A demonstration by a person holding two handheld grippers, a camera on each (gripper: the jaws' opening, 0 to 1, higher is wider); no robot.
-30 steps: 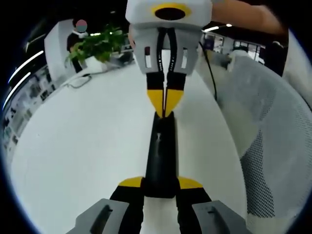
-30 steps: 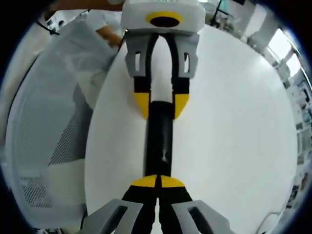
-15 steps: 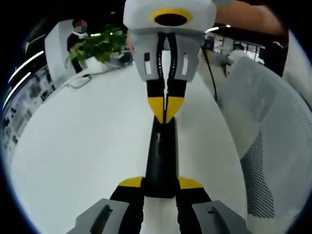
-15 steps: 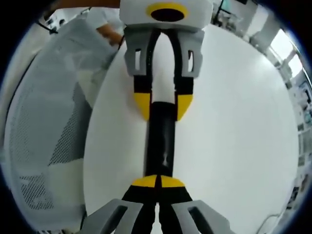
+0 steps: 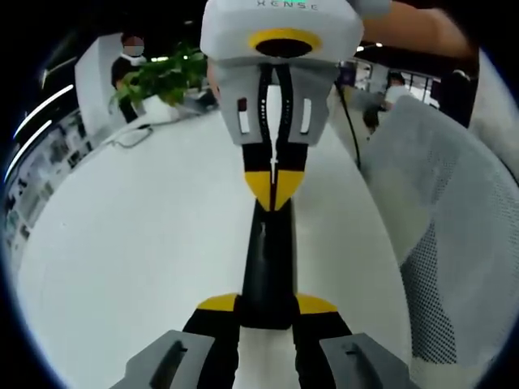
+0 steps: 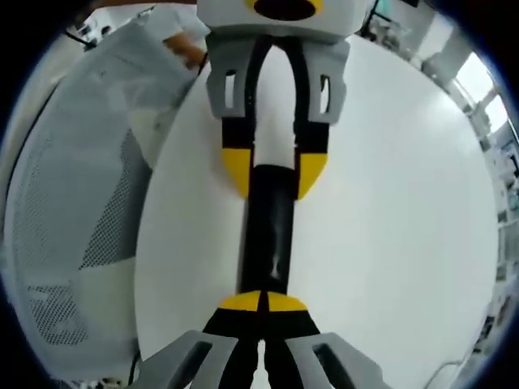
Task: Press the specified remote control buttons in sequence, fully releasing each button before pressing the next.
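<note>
Remote control (image 5: 268, 267) lies on white table (image 5: 130, 243), clamped at one end between left gripper (image 5: 268, 306) jaws; right gripper (image 6: 262, 301), jaws together, tips touching its other end.

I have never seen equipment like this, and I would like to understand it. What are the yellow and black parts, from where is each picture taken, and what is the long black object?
There is no robot here. A person holds a hand tool with two jaws in each hand, and each tool carries a wide-angle camera looking along its own jaws.

In the left gripper view, the left gripper rises from the bottom, its yellow-tipped jaws clamped on the near end of a long black remote control. Facing it from the top is the right gripper, jaws closed, tips meeting the remote's far end.

The right gripper view is the same scene from the opposite end: the closed right gripper at the bottom, the left one at the top, holding the remote.

The remote lies on a white table. A mesh office chair stands beside it, and a green plant is at the far edge.
</note>
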